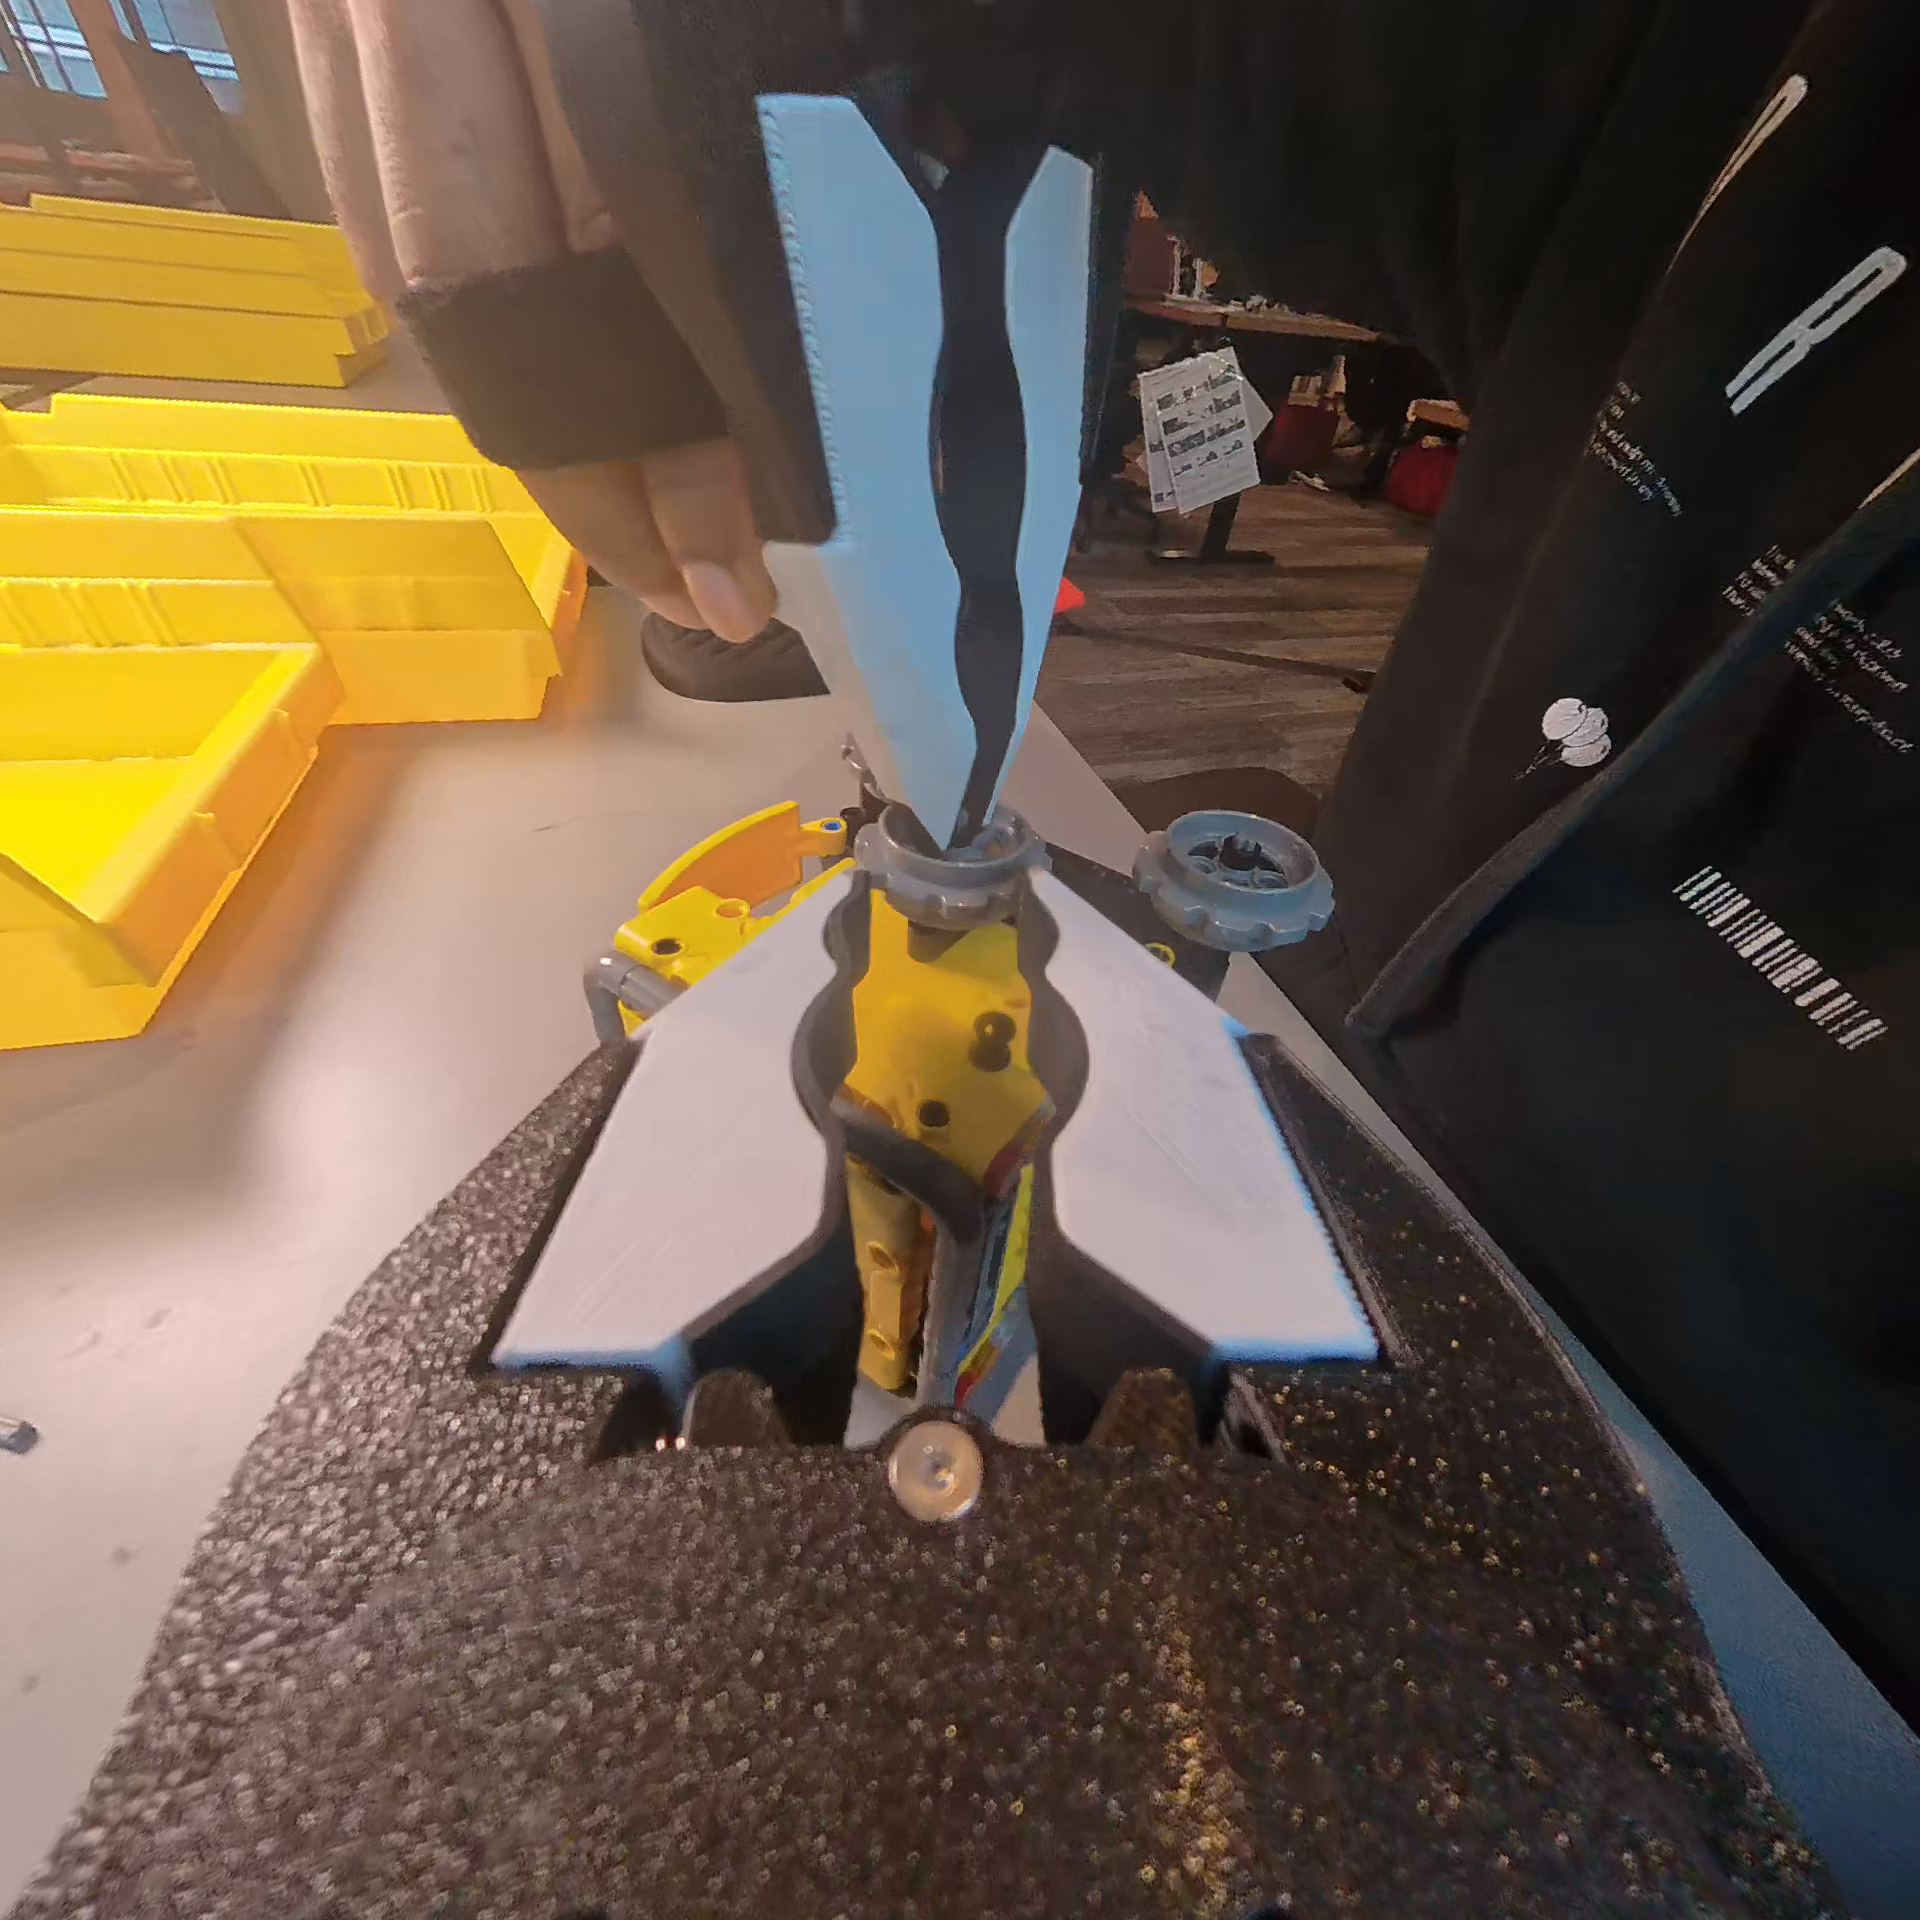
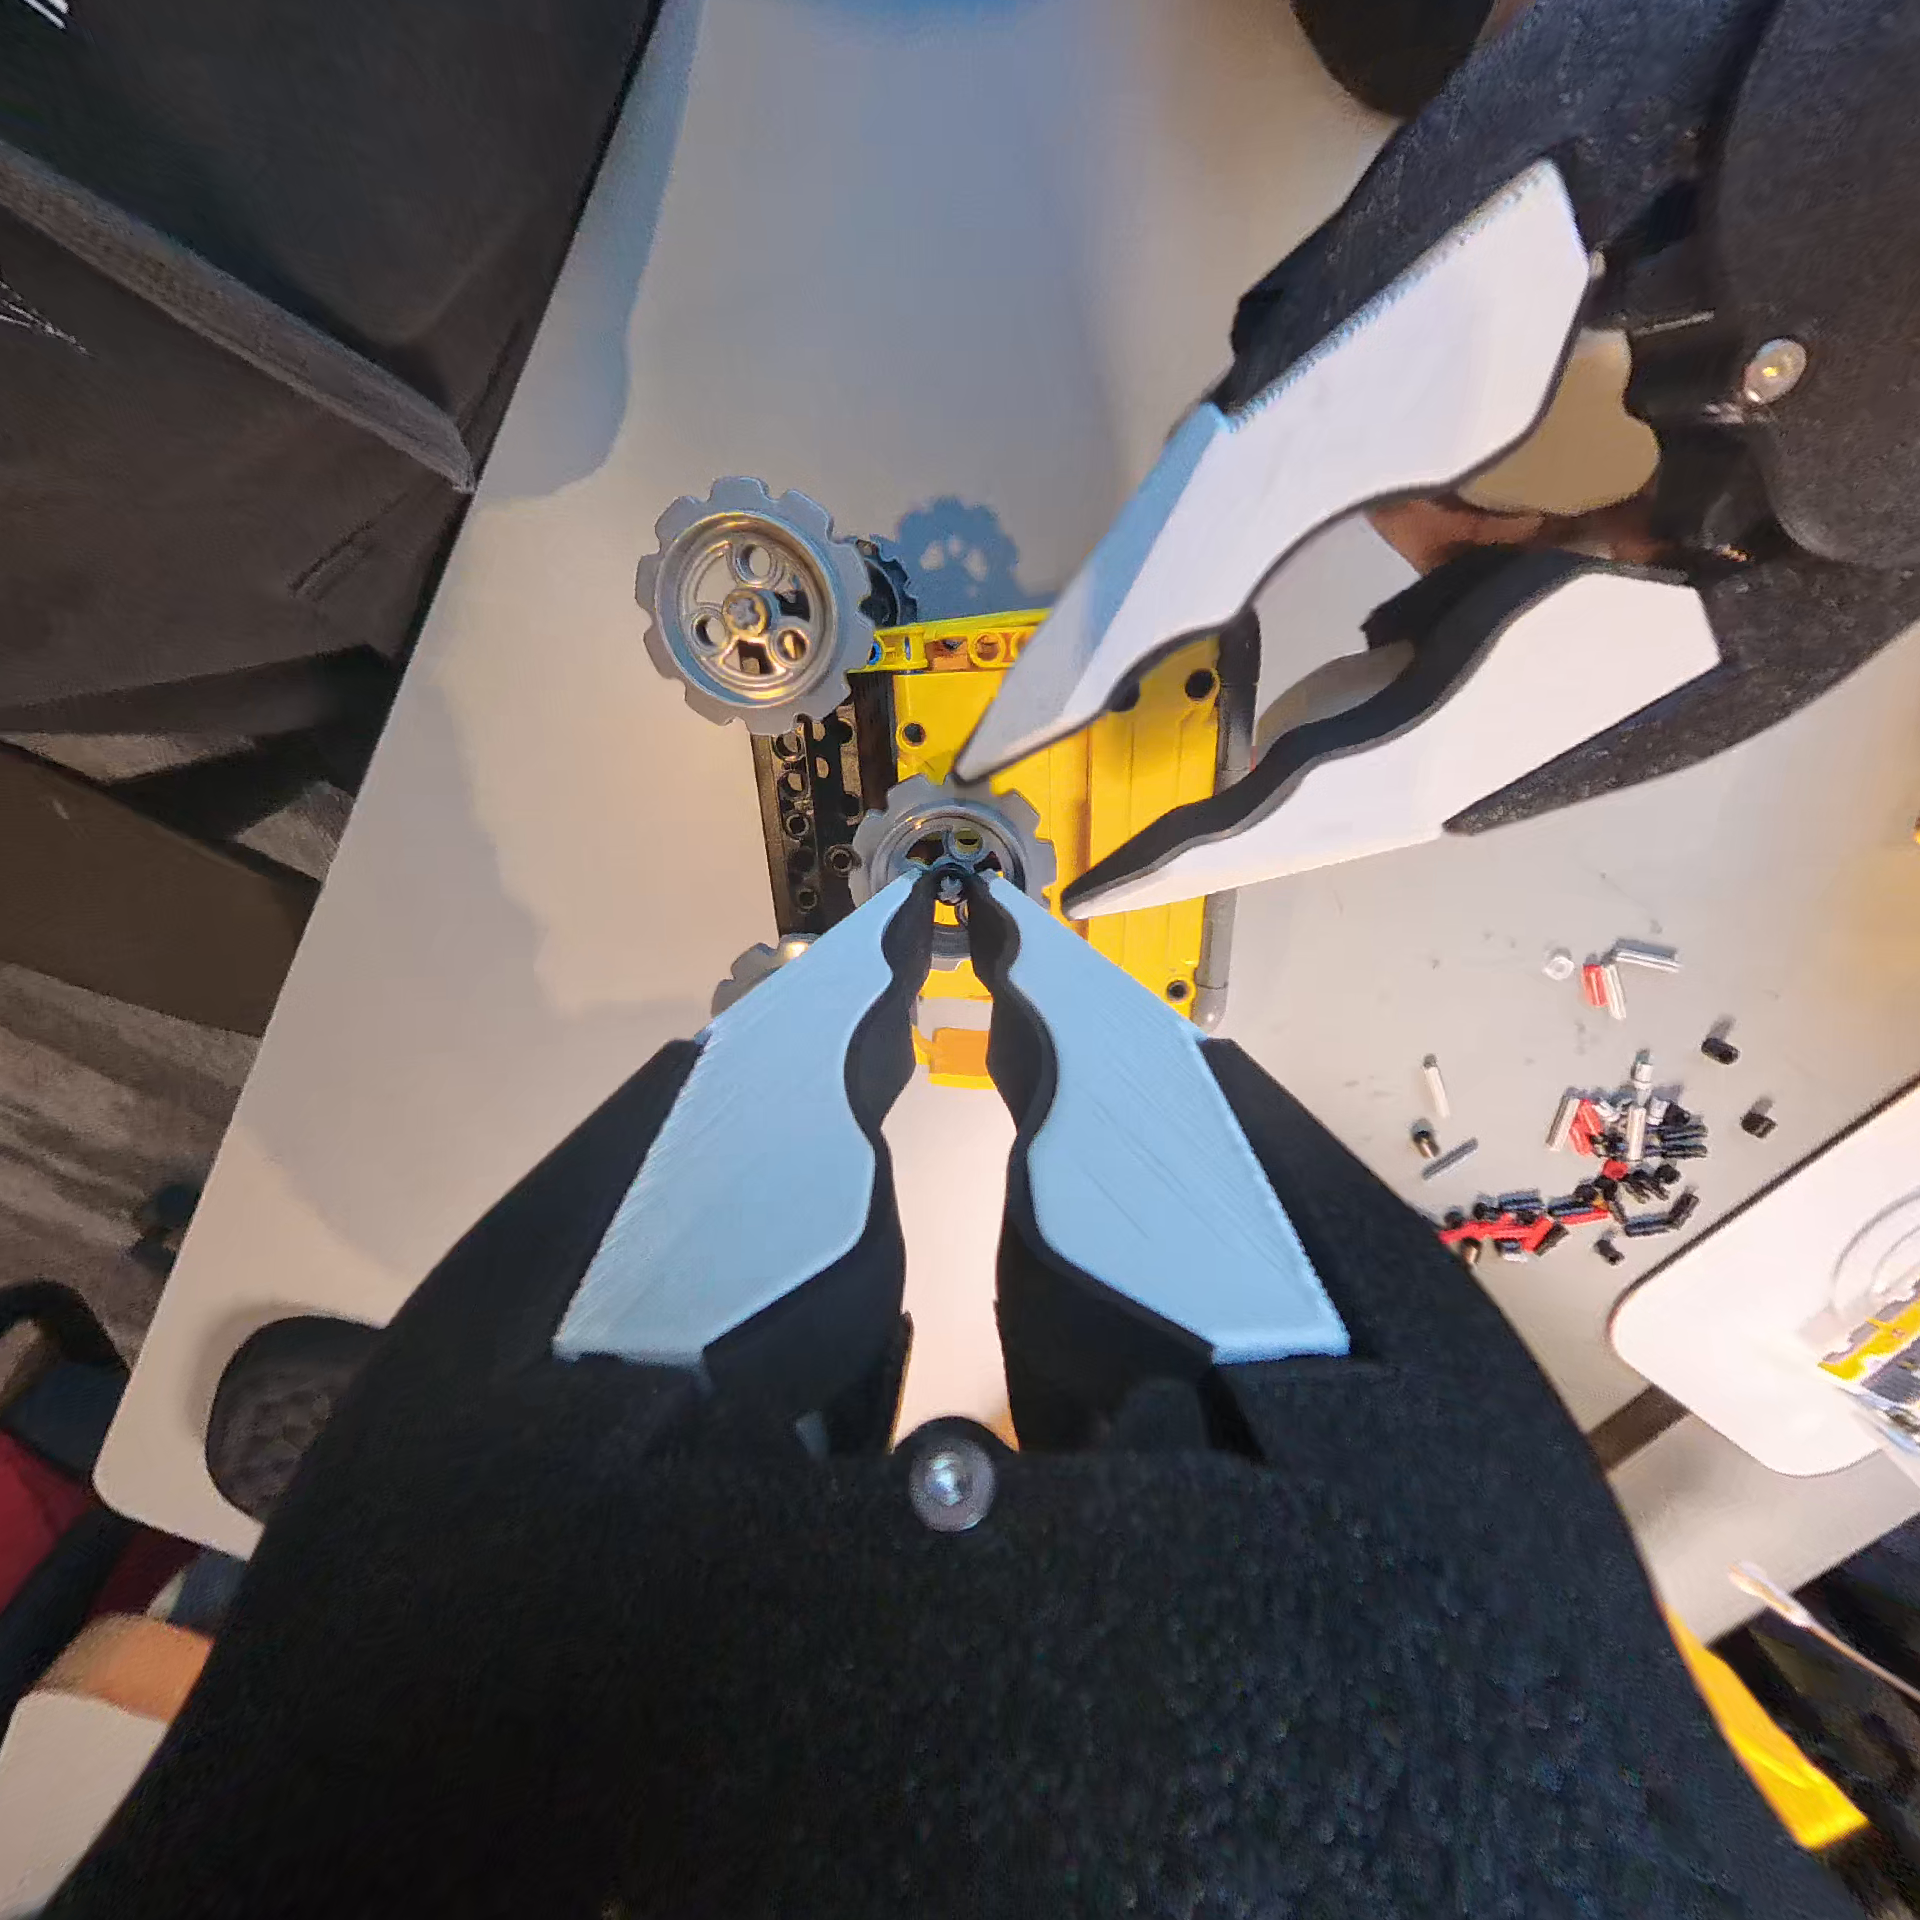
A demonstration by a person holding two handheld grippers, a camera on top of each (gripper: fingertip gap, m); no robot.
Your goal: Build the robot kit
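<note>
Left gripper point(image 1: 940, 914) clamps yellow model point(image 1: 935, 1039) | right gripper point(image 2: 948, 881), pointing down, pinches wheel hub point(image 2: 951, 862)

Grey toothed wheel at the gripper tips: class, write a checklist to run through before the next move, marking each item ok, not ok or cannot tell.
1. Left gripper clamps the yellow model: ok.
2. Right gripper tips pinch the small grey piece at the hub of the grey wheel: ok.
3. That wheel is fully seated: cannot tell.
4. Second grey wheel is clear of both grippers: ok.
5. Loose pins lie apart from the model: ok.
</note>
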